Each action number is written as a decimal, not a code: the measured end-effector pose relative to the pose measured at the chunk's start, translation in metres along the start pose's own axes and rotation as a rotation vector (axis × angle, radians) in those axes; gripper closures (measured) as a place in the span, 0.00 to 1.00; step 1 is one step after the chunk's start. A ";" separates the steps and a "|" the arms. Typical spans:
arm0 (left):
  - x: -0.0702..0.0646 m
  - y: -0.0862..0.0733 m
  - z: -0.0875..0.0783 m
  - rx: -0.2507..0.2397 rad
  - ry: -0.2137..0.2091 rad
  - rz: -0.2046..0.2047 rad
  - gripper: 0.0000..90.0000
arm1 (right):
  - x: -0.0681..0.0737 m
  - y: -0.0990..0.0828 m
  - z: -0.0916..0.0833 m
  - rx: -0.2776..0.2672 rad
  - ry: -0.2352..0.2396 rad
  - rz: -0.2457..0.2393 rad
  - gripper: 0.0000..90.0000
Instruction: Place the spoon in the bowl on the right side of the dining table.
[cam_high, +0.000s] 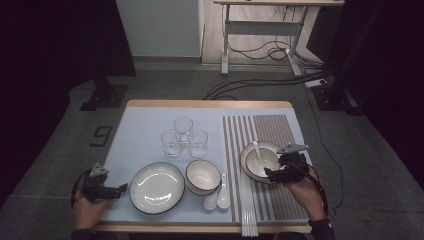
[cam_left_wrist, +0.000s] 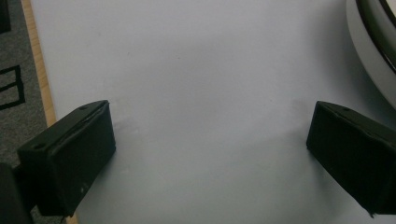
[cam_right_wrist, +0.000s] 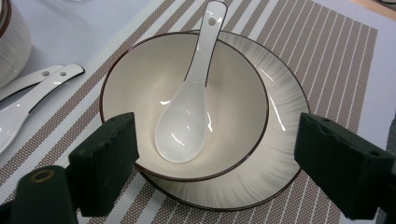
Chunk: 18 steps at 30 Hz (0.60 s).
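White porcelain spoon (cam_right_wrist: 187, 112) lies in the bowl (cam_right_wrist: 140, 93) at mid-right of the high view, released by the wide right tongs (cam_high: 273, 174); left tongs (cam_left_wrist: 205, 158) wide, empty; next, fetch another spoon (cam_high: 223, 195).

A white spoon (cam_right_wrist: 187, 112) is lying in a bowl (cam_right_wrist: 140, 93) sitting on a plate (cam_right_wrist: 280, 154), with the hand-held gripper (cam_right_wrist: 212, 161) hanging wide open around the bowl's near rim.

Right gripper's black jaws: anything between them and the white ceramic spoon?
Just the near rim of the cream bowl; the white ceramic spoon lies inside it, untouched by the right gripper, per the right gripper view.
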<state>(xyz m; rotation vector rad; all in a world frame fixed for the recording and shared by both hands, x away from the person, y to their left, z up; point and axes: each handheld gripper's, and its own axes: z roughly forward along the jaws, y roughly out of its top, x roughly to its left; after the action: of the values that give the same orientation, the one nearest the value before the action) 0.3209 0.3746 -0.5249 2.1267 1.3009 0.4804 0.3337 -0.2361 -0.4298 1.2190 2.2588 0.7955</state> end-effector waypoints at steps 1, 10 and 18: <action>0.000 0.000 0.000 0.000 0.000 0.000 0.01 | 0.000 -0.001 -0.001 -0.001 0.003 0.001 0.14; 0.000 0.000 0.000 0.000 0.000 0.000 0.01 | 0.003 -0.019 -0.002 0.003 -0.016 -0.006 0.07; 0.000 0.000 0.000 -0.001 0.001 -0.001 0.01 | 0.006 -0.031 0.000 0.010 -0.014 0.000 0.00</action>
<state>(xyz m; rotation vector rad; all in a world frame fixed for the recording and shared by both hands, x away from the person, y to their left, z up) 0.3208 0.3744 -0.5250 2.1247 1.3020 0.4812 0.3119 -0.2449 -0.4509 1.2258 2.2537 0.7744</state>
